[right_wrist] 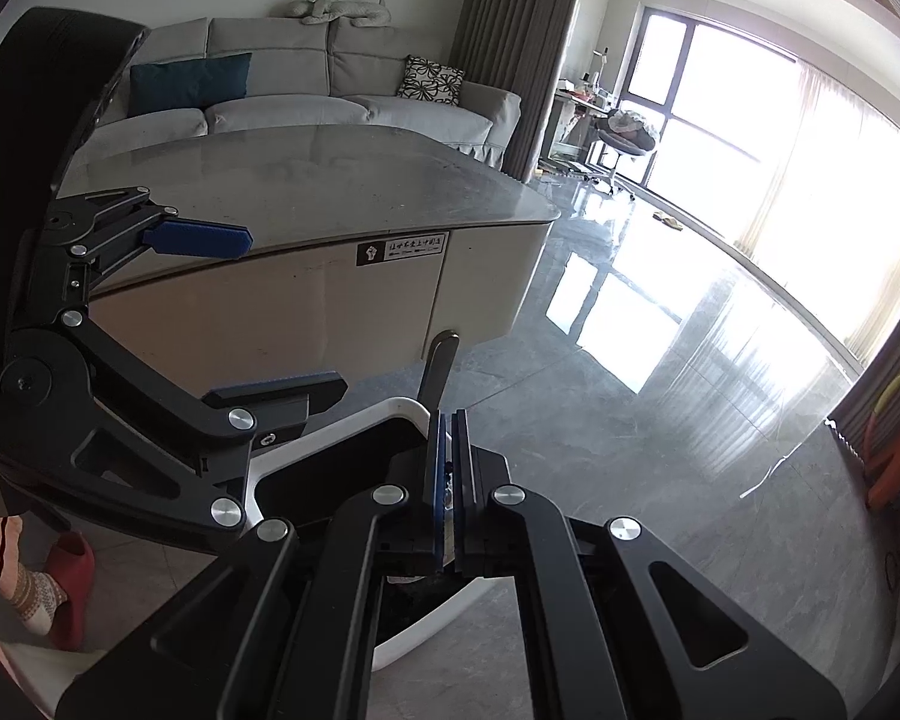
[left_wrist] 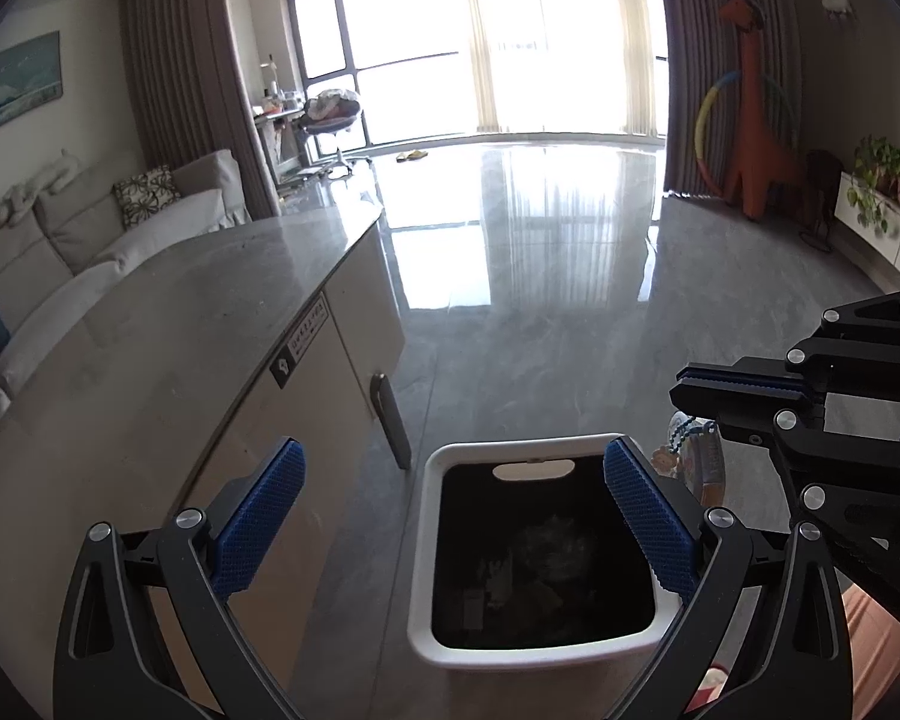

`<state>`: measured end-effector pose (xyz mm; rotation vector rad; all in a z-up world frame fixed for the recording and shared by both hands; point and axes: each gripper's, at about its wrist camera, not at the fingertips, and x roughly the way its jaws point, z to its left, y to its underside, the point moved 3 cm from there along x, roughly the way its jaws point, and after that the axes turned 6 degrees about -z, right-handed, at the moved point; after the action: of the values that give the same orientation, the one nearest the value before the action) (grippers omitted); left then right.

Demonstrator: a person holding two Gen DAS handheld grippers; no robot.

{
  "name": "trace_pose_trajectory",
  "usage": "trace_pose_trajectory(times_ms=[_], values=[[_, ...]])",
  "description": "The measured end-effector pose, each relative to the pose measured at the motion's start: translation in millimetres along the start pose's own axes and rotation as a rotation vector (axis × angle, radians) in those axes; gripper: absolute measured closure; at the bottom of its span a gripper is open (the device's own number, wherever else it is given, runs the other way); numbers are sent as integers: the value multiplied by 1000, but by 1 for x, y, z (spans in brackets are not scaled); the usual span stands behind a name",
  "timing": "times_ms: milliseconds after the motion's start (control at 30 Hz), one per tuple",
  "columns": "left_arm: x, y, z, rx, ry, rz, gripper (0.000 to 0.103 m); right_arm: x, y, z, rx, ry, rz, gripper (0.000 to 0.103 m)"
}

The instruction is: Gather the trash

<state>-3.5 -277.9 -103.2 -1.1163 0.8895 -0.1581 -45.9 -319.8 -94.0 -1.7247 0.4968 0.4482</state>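
Wrapper (left_wrist: 693, 456) pinched in right tool (left_wrist: 690, 399)

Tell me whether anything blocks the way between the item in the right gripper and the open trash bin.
Nothing visible does. The right gripper is shut on a small packet hanging beside the white bin's right rim, and the bin's mouth is uncovered. The left gripper, open, hovers over the bin but holds nothing.

Glossy grey stone-look floor (left_wrist: 540, 252), mirror reflections. Polished marble-like surface (left_wrist: 168, 312), smooth. White plastic bin (left_wrist: 426, 546), matt rim, dark inside. Matt black fingers (left_wrist: 258, 516) with rough blue textured pads, shiny metal rivets. Cloth sofa (right_wrist: 306, 84), soft matt. Sheer fabric curtains (left_wrist: 546, 36).
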Motion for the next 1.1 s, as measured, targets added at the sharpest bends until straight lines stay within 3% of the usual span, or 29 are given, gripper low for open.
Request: trace_pose_trajectory(times_ms=[200,267,300,333,400,600,1100], values=[[3,2,6,3,-11,11,4,13,-1,2,-6,-25,26,101],[3,1,10,-4,-22,9,4,14,-3,3,-20,6,8,90],[3,1,15,-14,-26,9,4,16,-3,0,-19,28,14,69],[3,1,19,-30,-27,12,4,17,-2,-3,-14,61,14,41],[6,0,33,-60,-32,25,4,12,-2,-13,26,68,-44,6],[5,0,45,-63,-52,18,4,10,-12,-14,23,112,-79,4],[-9,-5,53,-50,-72,-14,4,8,-25,-2,-8,105,-116,4]])
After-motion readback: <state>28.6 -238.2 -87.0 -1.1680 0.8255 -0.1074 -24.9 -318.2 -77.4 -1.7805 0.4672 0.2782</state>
